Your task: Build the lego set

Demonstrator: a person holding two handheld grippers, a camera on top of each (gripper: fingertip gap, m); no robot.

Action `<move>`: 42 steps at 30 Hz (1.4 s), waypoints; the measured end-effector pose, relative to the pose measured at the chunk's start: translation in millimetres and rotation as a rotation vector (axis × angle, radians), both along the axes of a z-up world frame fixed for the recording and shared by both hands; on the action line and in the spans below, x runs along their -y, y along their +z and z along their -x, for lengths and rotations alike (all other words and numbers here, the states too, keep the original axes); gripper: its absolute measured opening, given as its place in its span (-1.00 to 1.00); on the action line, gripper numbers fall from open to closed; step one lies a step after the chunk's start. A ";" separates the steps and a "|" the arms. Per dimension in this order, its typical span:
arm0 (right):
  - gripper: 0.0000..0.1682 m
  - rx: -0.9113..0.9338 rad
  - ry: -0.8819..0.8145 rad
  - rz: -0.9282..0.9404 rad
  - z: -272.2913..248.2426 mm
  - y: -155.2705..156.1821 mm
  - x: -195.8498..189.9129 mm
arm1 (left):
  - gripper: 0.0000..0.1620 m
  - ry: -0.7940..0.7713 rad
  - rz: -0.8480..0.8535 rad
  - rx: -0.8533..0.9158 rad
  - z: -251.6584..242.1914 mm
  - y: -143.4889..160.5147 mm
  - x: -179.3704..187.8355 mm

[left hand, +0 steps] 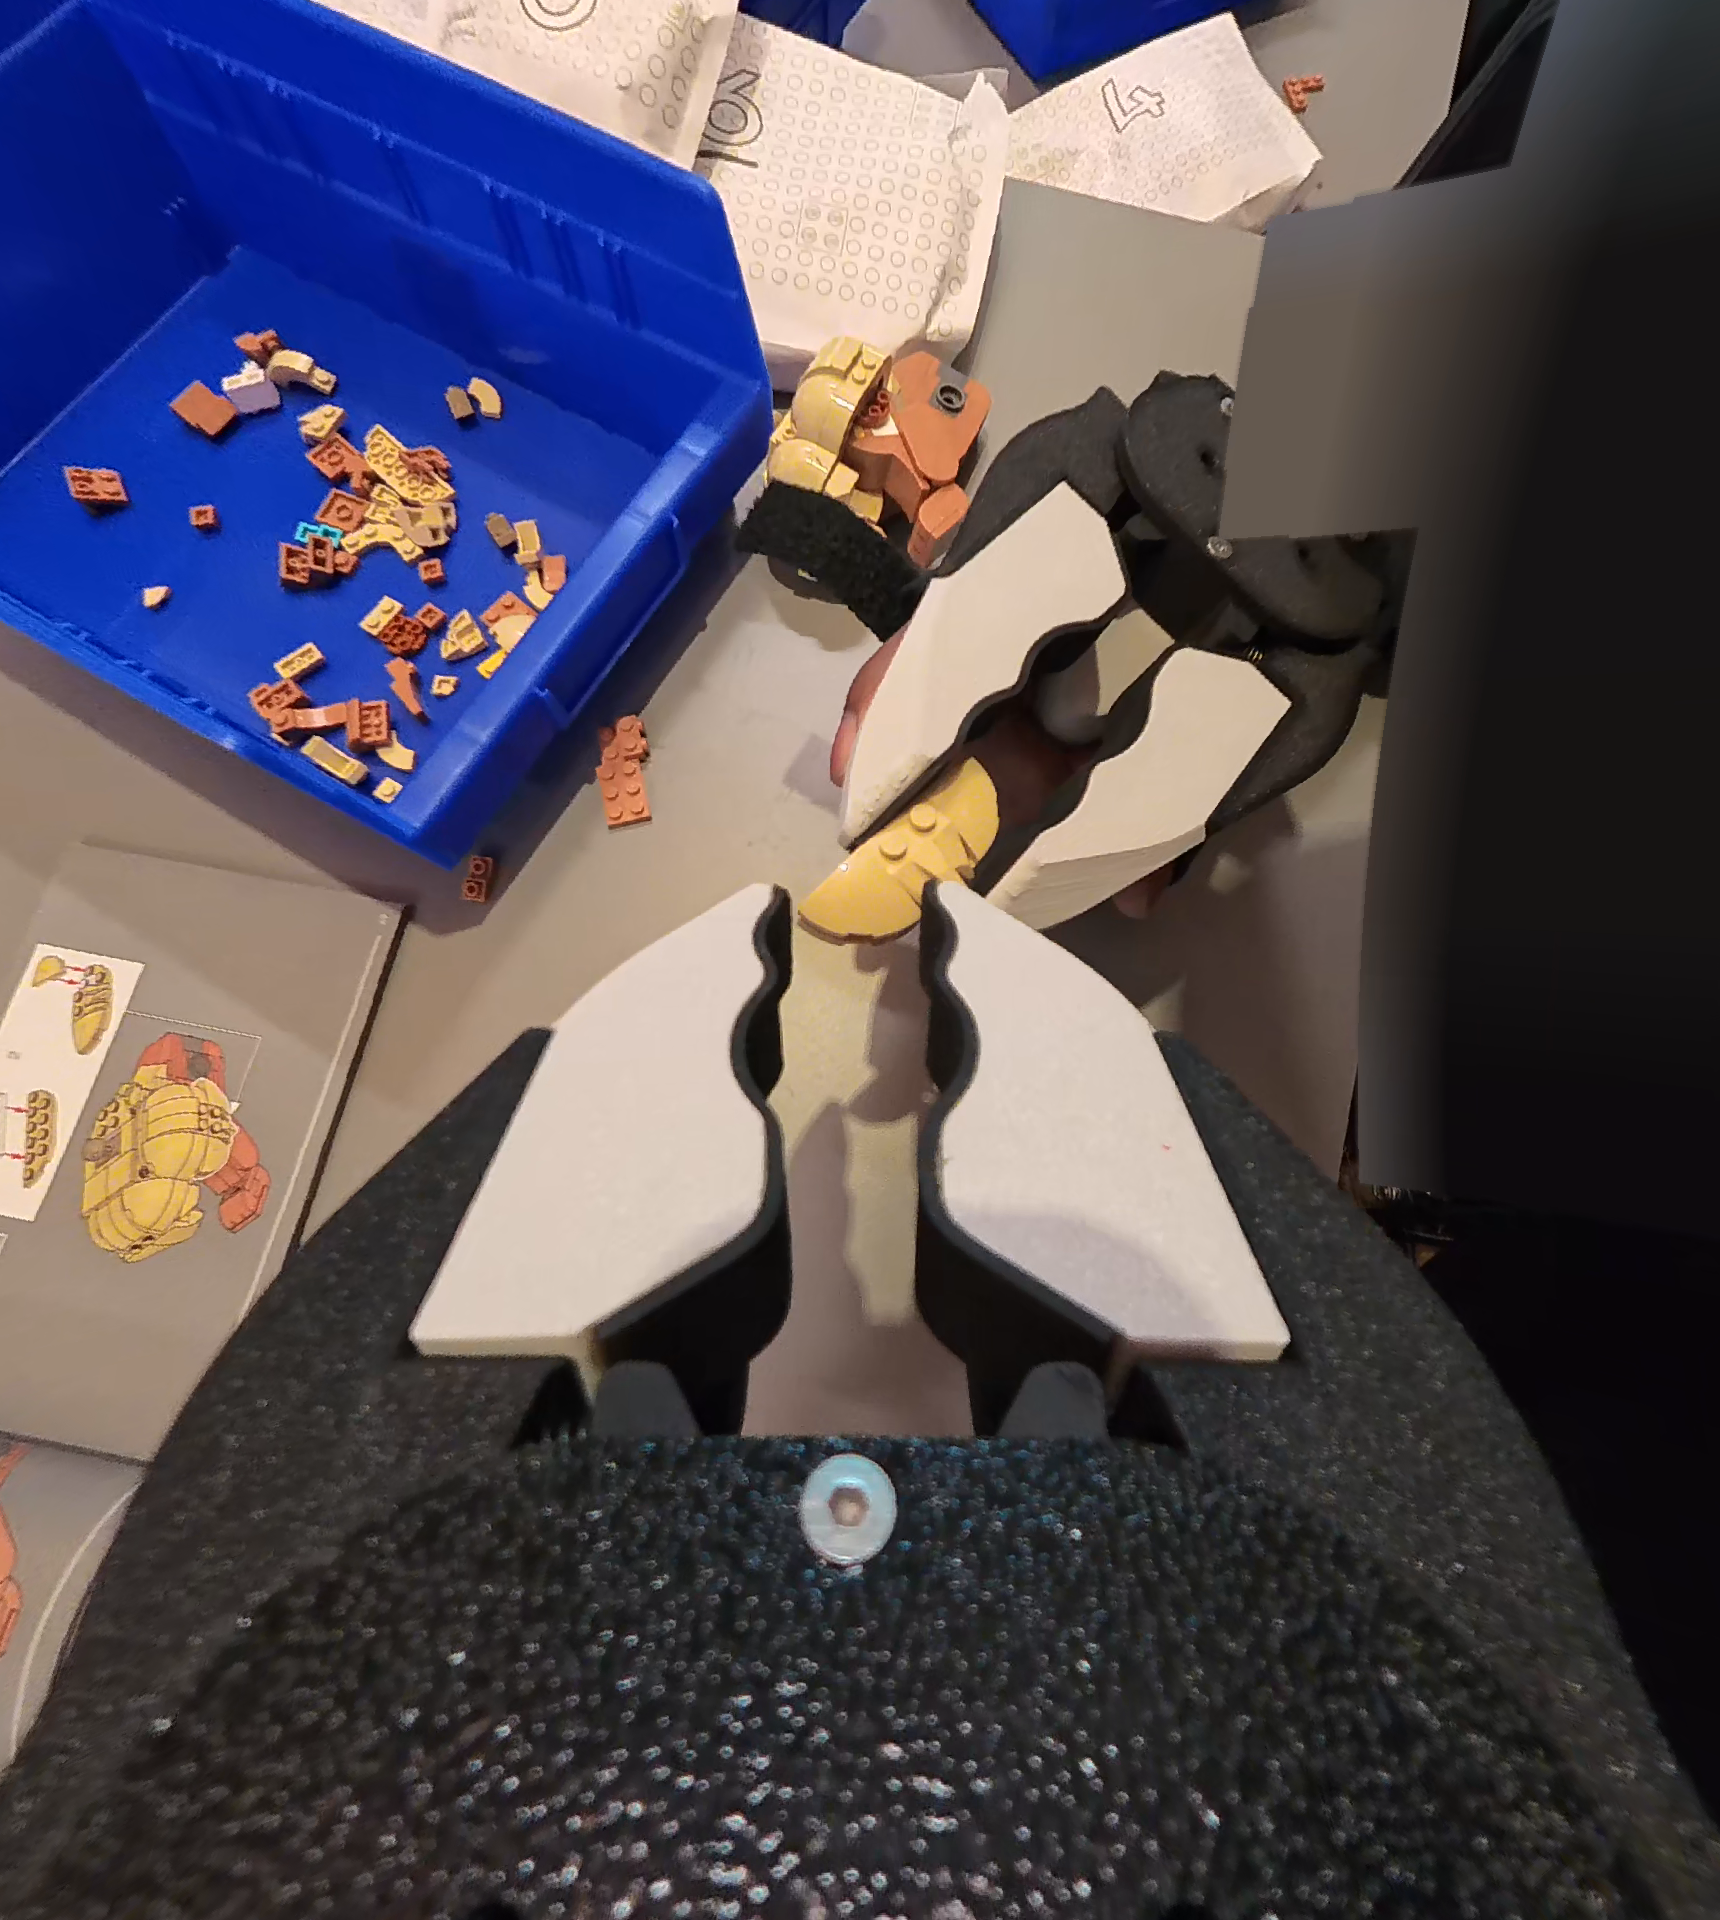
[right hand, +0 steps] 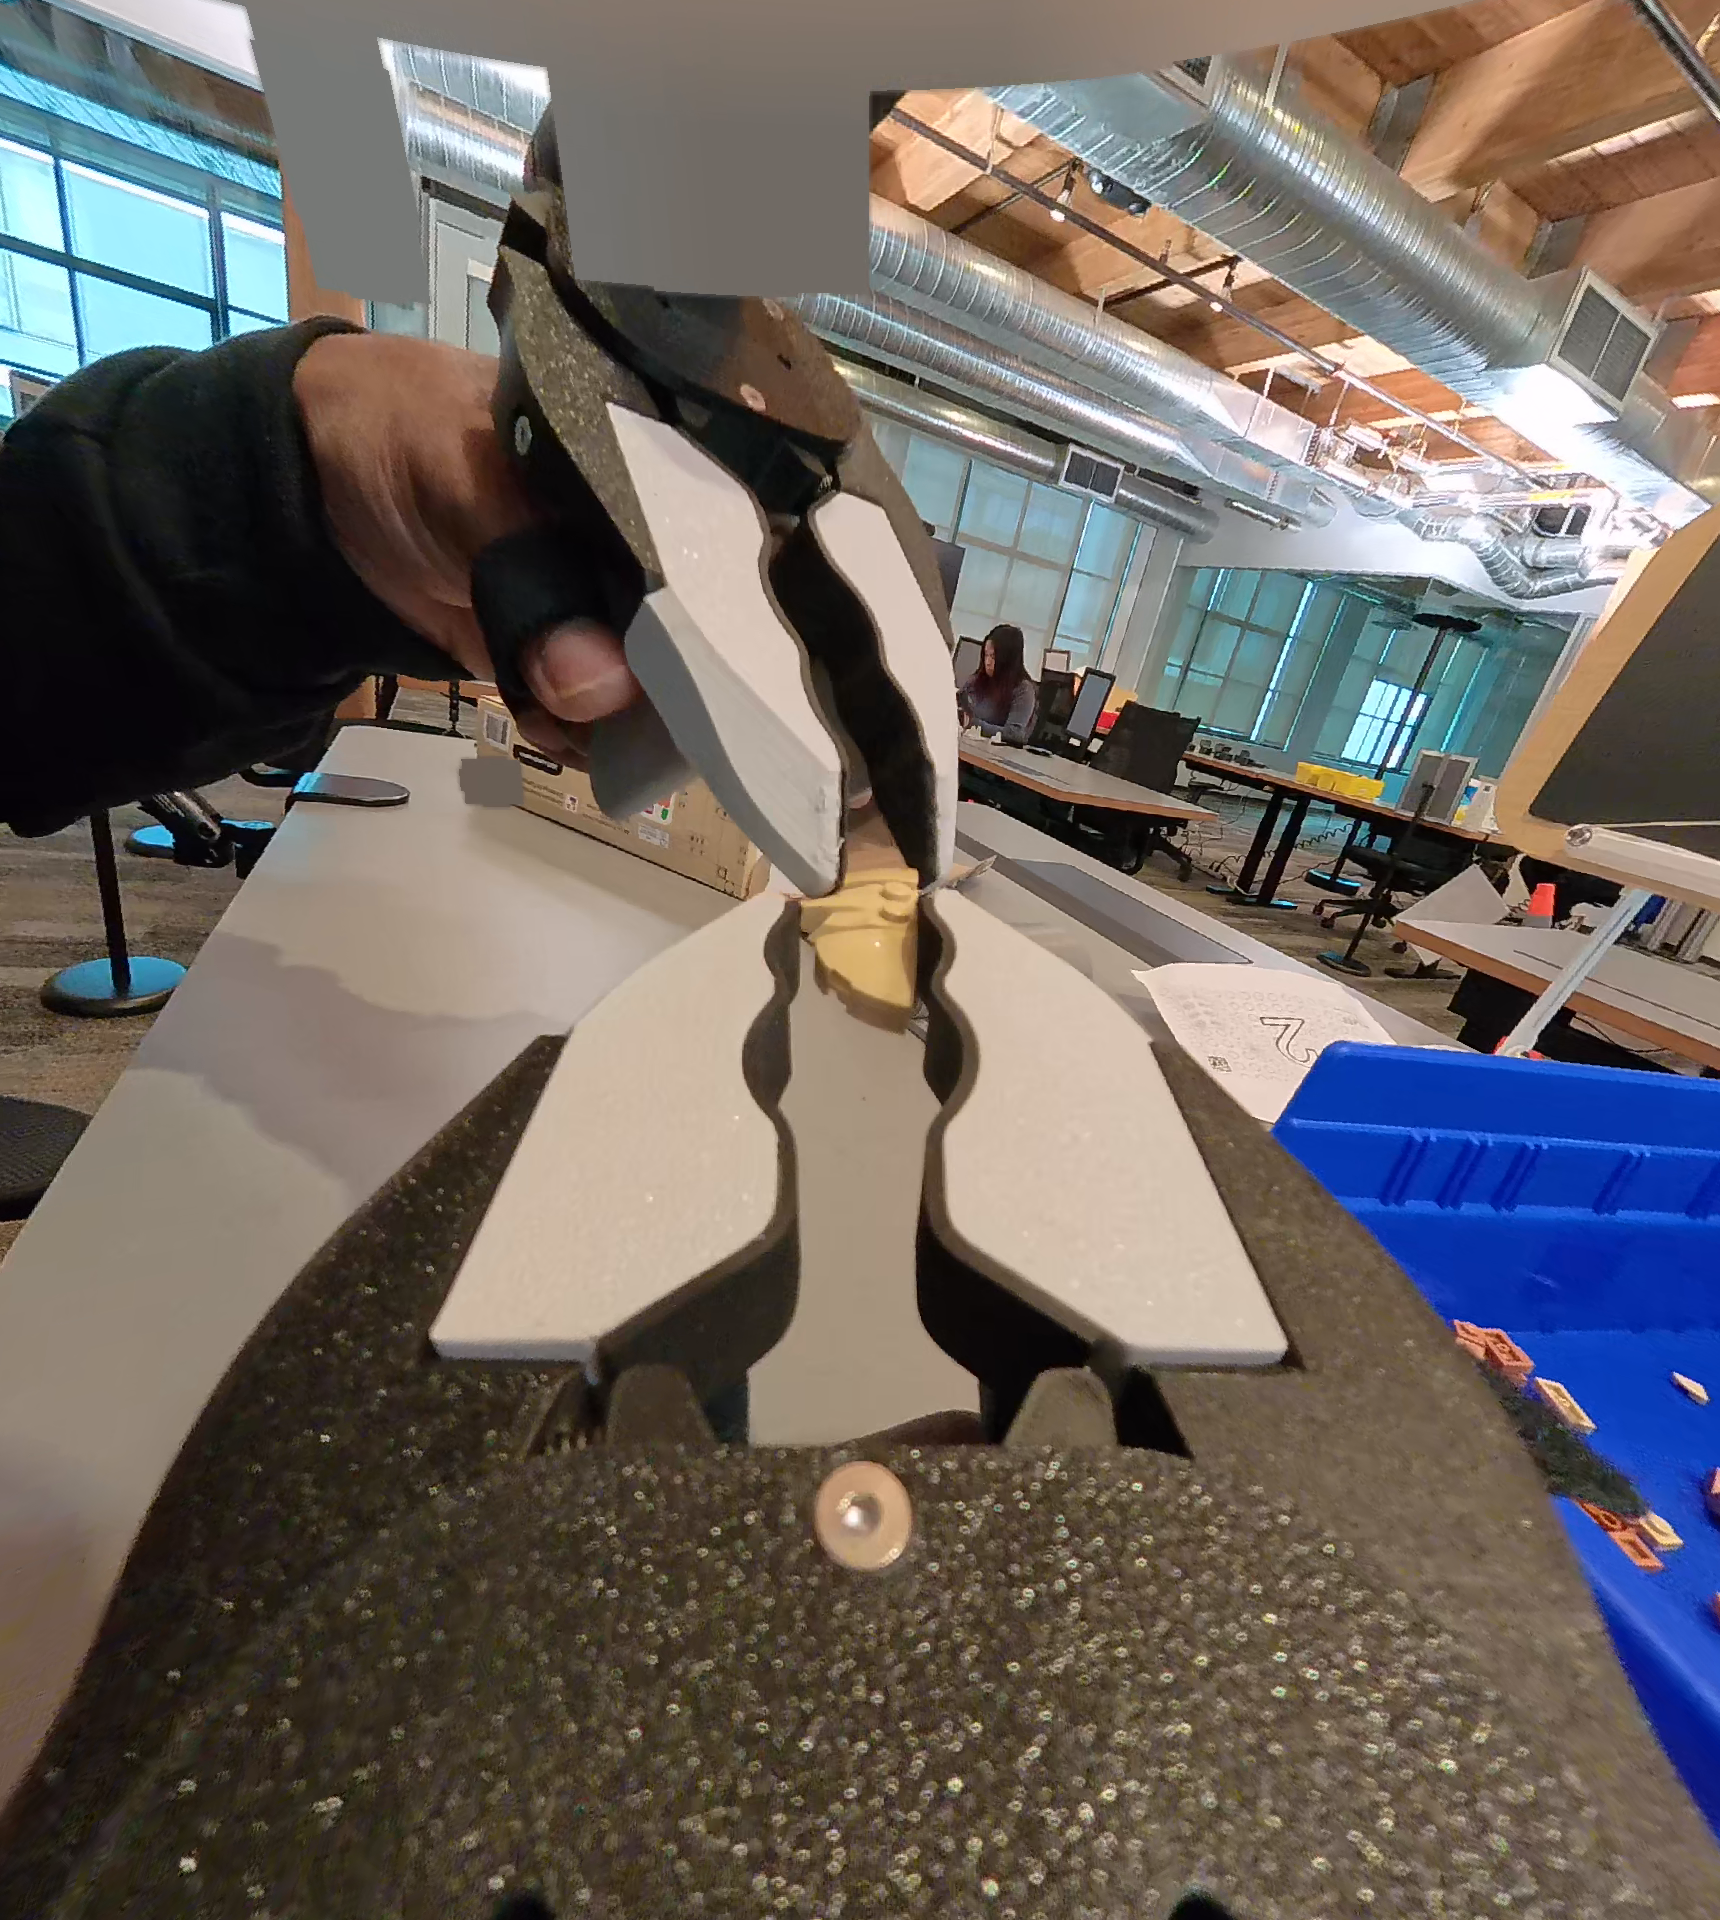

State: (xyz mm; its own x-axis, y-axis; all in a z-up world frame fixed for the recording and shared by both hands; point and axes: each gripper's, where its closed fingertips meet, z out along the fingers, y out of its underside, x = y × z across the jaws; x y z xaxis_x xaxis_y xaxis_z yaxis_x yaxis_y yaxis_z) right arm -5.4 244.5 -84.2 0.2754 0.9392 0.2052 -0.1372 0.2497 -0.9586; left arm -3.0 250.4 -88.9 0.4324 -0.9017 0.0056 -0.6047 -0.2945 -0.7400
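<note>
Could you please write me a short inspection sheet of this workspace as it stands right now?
Surface: grey table, crowded at the far side.
Job's things: tan curved lego piece held between both grippers; part-built model beside the blue bin of loose bricks; instruction booklet open.
Clutter: numbered paper bags; stray brown bricks outside the bin.
Grippers: left hand-held gripper and right hand-held gripper each pinch one end of the tan piece.
Cables: nothing seen on the table.
Surroundings: open office with desks, chairs, ceiling ducts; a person seated far off.
</note>
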 end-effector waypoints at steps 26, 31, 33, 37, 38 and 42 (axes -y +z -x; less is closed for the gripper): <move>-0.75 -0.022 0.014 0.013 -1.8 3.2 1.0 | -0.61 -0.033 0.036 0.093 -7.4 4.9 1.9; -0.75 -0.039 0.038 0.044 -3.4 5.2 0.0 | -0.57 -0.154 -0.186 0.112 -5.2 17.9 4.2; -0.75 -0.049 0.056 0.068 -4.4 6.0 -0.8 | -0.52 -0.220 -0.360 0.078 1.1 19.8 5.2; -0.75 -0.054 0.080 0.106 -4.4 5.7 -2.8 | -0.50 -0.350 -0.709 -0.028 12.5 16.1 8.6; -0.75 -0.053 0.089 0.115 -3.9 5.3 -2.6 | -0.50 -0.376 -0.782 -0.055 14.0 13.7 8.5; -0.75 -0.033 0.105 0.123 -1.3 2.1 -1.0 | -0.50 -0.427 -1.008 -0.160 16.1 4.7 1.1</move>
State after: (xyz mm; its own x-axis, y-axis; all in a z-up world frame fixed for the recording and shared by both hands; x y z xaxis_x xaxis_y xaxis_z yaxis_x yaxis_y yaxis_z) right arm -4.1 245.5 -82.1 0.1790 0.9807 0.0790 -0.1887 0.1130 -0.9755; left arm -19.1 249.4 -84.2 0.0144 -0.5372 -0.8434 -0.6230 0.6549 -0.4277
